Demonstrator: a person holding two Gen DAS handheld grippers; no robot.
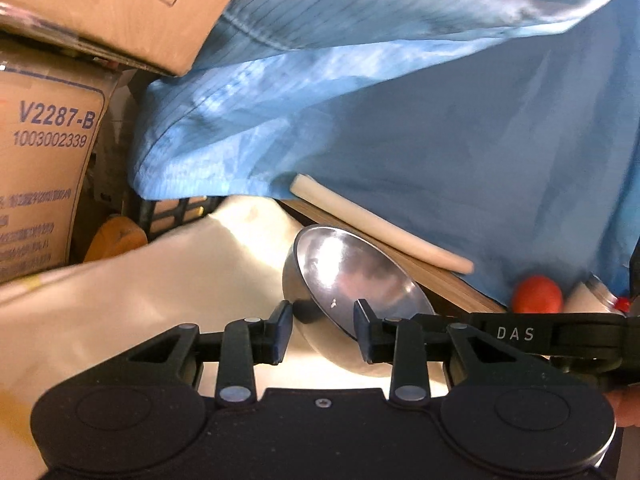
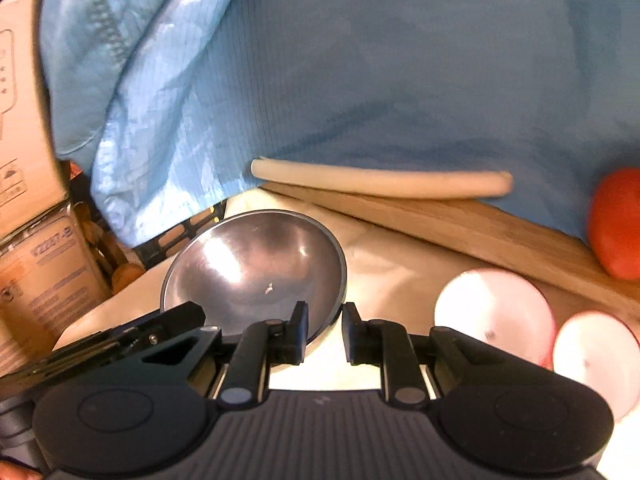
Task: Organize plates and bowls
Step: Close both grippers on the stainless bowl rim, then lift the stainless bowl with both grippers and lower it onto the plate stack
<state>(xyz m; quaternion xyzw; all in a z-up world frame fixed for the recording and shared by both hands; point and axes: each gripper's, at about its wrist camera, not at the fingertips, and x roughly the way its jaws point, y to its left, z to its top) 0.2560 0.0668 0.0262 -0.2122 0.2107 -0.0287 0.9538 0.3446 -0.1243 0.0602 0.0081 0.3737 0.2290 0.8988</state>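
though unseen from left wrist, 2 pink bowls [image 2: 496, 312] beside steel bowl [image 2: 256, 264]

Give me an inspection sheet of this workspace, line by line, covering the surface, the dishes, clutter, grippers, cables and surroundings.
Surface: cream cloth over table, wooden edge showing.
Job's things: steel bowl tilted, rim between right gripper's fingers; two white bowls beside it.
Clutter: red-orange fruit; cream tube.
Grippers: left gripper open at bowl; right gripper not closed on rim.
Cables: nothing seen.
Surroundings: blue coat, cardboard boxes, black crate.
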